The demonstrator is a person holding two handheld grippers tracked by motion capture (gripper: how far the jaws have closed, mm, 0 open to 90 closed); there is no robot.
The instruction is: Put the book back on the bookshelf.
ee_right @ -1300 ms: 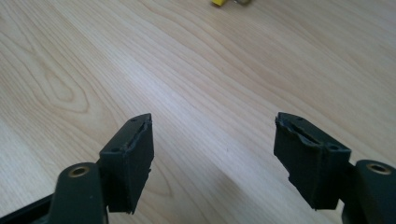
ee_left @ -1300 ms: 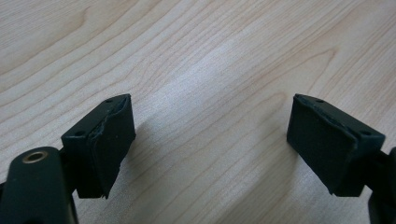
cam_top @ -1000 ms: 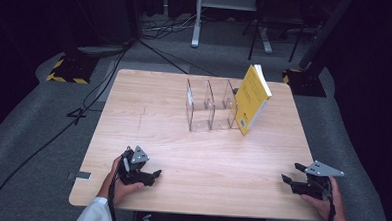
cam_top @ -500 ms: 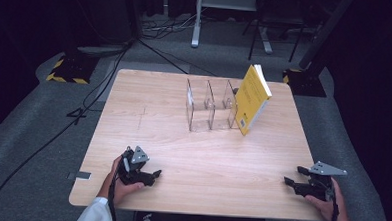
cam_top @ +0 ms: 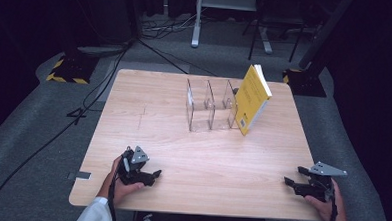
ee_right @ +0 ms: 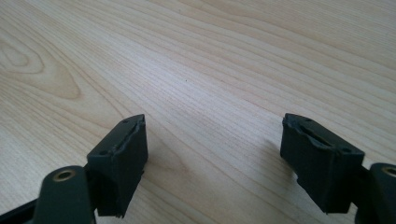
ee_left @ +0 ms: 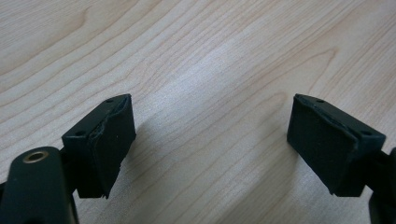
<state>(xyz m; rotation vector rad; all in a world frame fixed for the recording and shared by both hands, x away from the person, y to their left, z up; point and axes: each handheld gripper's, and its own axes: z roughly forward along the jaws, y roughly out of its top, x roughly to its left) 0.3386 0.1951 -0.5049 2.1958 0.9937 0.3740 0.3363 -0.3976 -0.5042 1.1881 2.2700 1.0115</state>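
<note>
Pale wood grain is running across the table [cam_top: 193, 135], which is taking up the middle of the high view. Upper right of centre, a clear divider rack [cam_top: 209, 103] is standing with its row of slots running left to right, and a yellow book [cam_top: 251, 99] is leaning against its right end, tilted, long axis rising toward the top of the frame. Lower left, the left gripper [ee_left: 210, 140] is resting near the edge with jaws spread wide over bare wood. Lower right, the right gripper [ee_right: 212, 154] is sitting likewise, jaws gaping and holding nothing.
</note>
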